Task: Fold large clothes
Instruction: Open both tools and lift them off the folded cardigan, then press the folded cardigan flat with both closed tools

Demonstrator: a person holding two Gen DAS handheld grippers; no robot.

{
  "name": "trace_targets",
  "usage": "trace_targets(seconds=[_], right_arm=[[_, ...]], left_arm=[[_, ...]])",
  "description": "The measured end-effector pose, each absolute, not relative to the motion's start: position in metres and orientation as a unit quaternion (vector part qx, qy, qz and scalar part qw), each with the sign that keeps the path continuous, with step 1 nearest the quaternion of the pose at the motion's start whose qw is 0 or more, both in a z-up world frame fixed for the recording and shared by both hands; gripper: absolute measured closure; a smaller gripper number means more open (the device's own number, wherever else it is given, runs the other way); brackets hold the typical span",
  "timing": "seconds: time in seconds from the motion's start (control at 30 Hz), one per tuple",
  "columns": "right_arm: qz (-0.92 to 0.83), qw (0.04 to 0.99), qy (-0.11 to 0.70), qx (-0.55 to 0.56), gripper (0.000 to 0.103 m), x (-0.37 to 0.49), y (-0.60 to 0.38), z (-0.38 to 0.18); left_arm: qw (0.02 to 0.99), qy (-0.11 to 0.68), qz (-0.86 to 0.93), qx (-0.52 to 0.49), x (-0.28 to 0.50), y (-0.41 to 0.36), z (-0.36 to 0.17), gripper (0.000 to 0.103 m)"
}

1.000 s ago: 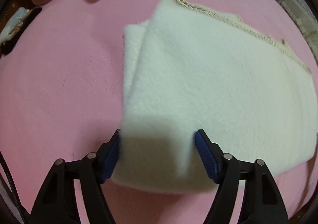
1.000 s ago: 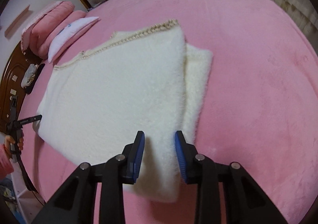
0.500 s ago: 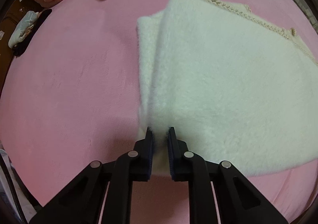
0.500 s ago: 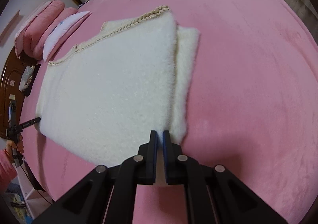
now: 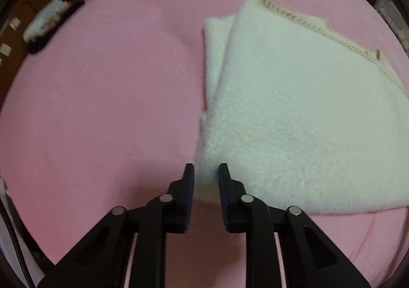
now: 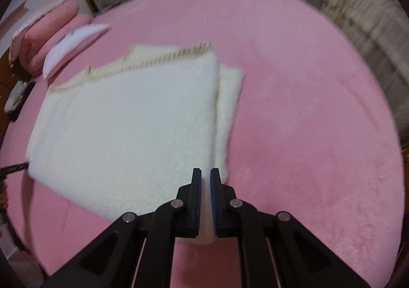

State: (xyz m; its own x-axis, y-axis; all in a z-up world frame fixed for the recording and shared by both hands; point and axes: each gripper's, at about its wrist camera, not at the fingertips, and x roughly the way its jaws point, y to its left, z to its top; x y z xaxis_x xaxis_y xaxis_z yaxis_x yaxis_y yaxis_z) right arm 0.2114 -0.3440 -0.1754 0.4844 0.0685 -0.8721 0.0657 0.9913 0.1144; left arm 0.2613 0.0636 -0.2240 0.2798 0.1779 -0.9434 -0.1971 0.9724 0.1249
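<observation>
Folded cream fleece garment point(image 5: 294, 114) lies flat on the pink bedspread point(image 5: 102, 109), a braided trim edge point(image 5: 306, 22) on its far side; a lower layer sticks out past the top layer along one side point(image 5: 214, 53). Left gripper point(image 5: 205, 175): fingers parted a little, near corner of the fleece sits in the gap, pads not visibly pressing it, so it reads as spread around the corner rather than pinching. Right gripper point(image 6: 205, 180): fingers nearly together, clamped on the garment's point(image 6: 127, 129) near corner, white fabric visible squeezed between the blue pads point(image 6: 198, 198) and hanging slightly below them. In the right wrist view the trim point(image 6: 153, 63) runs along the far edge and the protruding lower layer point(image 6: 230, 94) is on the right side. At the head of the bed: white pillow point(image 6: 74, 45) and rolled pink bedding point(image 6: 43, 32). Both views motion-blurred. Dark tip of the left gripper shows at the garment's left corner in the right view point(image 6: 15, 168).
</observation>
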Motion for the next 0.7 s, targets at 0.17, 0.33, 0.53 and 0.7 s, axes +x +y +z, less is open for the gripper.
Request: trace_targets(seconds=[0.17,0.33,0.53,0.7], right_arm=[[-0.035,0.890,0.440,0.115,0.097,0.188,-0.334,-0.139],[0.042,0.851,0.468,0.234,0.097,0.176,-0.277,-0.156],[0.100,0.824,0.489,0.267,0.101,0.187,-0.178,-0.186],[0.114,0.802,0.502,0.303,0.101,0.206,-0.146,-0.202]], left_arm=[[0.843,0.524,0.107,-0.059,0.226,0.036,-0.178,0.083],[0.823,0.557,-0.006,-0.114,0.222,-0.034,-0.175,0.083],[0.769,0.624,-0.093,-0.106,0.233,-0.112,-0.207,0.094],[0.741,0.654,-0.093,-0.123,0.249,-0.119,-0.224,0.101]])
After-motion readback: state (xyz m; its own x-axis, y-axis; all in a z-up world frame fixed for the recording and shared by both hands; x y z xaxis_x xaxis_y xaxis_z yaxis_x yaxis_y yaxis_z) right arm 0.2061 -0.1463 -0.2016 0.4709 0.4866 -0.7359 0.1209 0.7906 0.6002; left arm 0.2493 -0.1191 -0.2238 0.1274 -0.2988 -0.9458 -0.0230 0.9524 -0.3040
